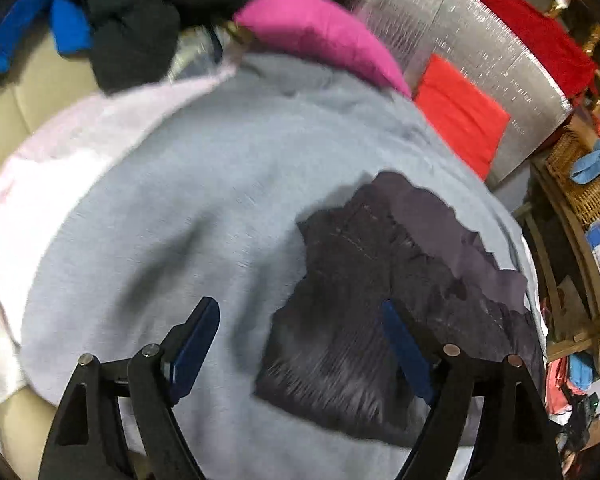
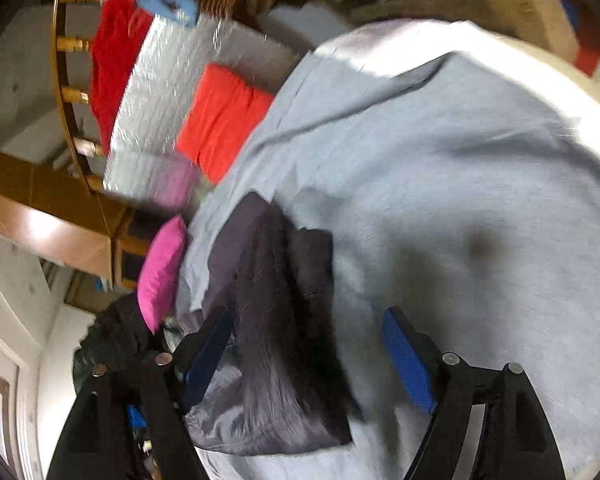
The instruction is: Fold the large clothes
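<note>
On the grey sheet, dark garment lies lengthwise along left claw's view.

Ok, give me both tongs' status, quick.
Left tongs: open, holding nothing, over the dark garment.
Right tongs: open, holding nothing, over the same garment.

Large light grey garment lay spread wide and mostly flat, a few soft creases and shallow folds across it; one edge turned over, seen in right wrist view. Small dark grey-to-black garment lay bunched and crumpled on top of it, ragged outline, partly folded on itself. Both frames motion-blurred; fabric detail unclear.
</note>
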The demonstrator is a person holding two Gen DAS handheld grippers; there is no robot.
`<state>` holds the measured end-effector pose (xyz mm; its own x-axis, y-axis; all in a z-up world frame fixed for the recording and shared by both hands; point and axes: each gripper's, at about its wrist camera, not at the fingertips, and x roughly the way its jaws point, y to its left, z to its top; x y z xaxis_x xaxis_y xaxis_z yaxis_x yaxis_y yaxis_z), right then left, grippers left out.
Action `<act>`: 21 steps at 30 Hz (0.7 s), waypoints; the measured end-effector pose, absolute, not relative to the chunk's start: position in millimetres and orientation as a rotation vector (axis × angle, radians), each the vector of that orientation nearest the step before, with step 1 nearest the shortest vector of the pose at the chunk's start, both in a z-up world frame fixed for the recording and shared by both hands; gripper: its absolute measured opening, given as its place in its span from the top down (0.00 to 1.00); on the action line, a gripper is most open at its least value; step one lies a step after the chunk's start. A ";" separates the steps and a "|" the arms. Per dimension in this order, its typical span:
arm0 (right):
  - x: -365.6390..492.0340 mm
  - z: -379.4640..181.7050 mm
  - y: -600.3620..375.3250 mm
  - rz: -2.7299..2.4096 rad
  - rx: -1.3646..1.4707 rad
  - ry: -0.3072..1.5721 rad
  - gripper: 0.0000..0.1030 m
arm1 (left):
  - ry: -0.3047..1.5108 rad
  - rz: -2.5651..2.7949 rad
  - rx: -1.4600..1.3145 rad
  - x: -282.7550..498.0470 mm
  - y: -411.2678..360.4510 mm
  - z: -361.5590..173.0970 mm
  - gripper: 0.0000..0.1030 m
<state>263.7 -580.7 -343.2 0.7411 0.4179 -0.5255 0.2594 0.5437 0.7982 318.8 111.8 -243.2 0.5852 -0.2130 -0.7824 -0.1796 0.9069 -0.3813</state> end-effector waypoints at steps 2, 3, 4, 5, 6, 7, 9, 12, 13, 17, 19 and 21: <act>284.0 -351.2 -571.4 0.141 1.021 0.828 0.22 | 0.992 -0.032 -0.492 335.9 102.7 -261.7 0.19; 293.5 -356.3 -566.4 0.148 1.022 0.861 0.22 | 1.005 -0.033 -0.505 342.0 97.5 -272.1 0.19; 301.4 -359.8 -561.4 0.149 1.010 0.879 0.22 | 1.005 -0.041 -0.511 346.1 92.1 -281.6 0.20; 304.0 -362.2 -557.5 0.145 0.993 0.881 0.22 | 0.997 -0.036 -0.500 347.1 87.6 -287.6 0.21; 309.2 -362.3 -551.3 0.142 0.946 0.886 0.22 | 0.990 -0.018 -0.472 347.5 83.2 -291.8 0.25; 314.4 -362.1 -544.3 0.140 0.891 0.899 0.30 | 0.989 -0.007 -0.444 347.4 79.6 -293.5 0.33; 322.2 -362.1 -532.7 0.146 0.813 0.921 0.63 | 0.978 -0.019 -0.412 351.6 74.5 -293.4 0.44; 329.2 -349.7 -529.5 0.106 0.755 0.877 0.68 | 0.932 -0.018 -0.412 358.8 74.2 -284.6 0.58; 330.2 -347.6 -530.4 0.100 0.755 0.864 0.69 | 0.921 -0.004 -0.396 362.3 71.6 -283.5 0.58; 342.3 -364.6 -531.9 0.059 0.768 0.920 0.68 | 0.977 0.047 -0.340 374.2 61.4 -297.2 0.53; 341.0 -363.1 -534.3 0.069 0.779 0.925 0.67 | 0.987 0.062 -0.343 374.1 62.5 -298.2 0.48; 335.9 -354.1 -536.7 0.053 0.783 0.923 0.65 | 0.977 0.068 -0.360 368.5 65.8 -291.7 0.48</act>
